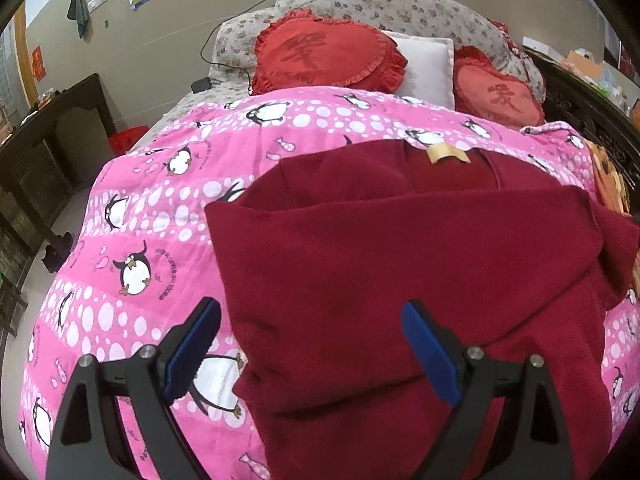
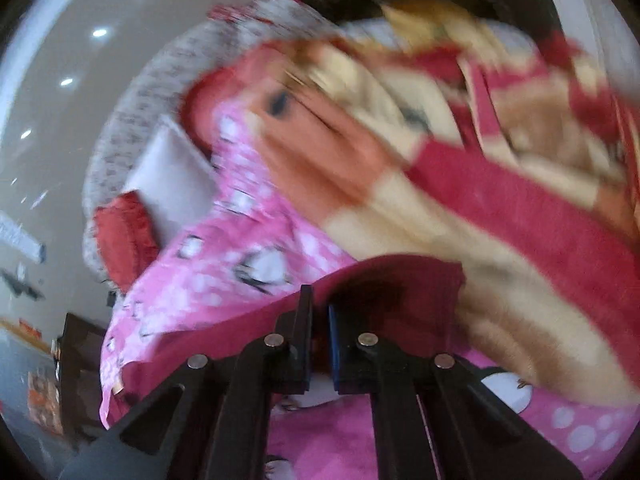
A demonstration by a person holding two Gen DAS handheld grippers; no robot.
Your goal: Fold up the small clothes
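Note:
A dark red fleece garment [image 1: 400, 264] lies partly folded on the pink penguin quilt [image 1: 152, 216], a tan label [image 1: 446, 155] at its far edge. My left gripper [image 1: 312, 332] is open just above the garment's near left part, holding nothing. In the blurred right wrist view my right gripper [image 2: 320, 312] is shut on an edge of the same red garment [image 2: 384, 292], lifted above the quilt [image 2: 224, 280].
Two red heart cushions [image 1: 324, 56] and a white pillow [image 1: 430, 66] lie at the bed's head. A red and cream blanket [image 2: 500, 184] is heaped at the right. Dark wooden furniture [image 1: 36, 152] stands left of the bed.

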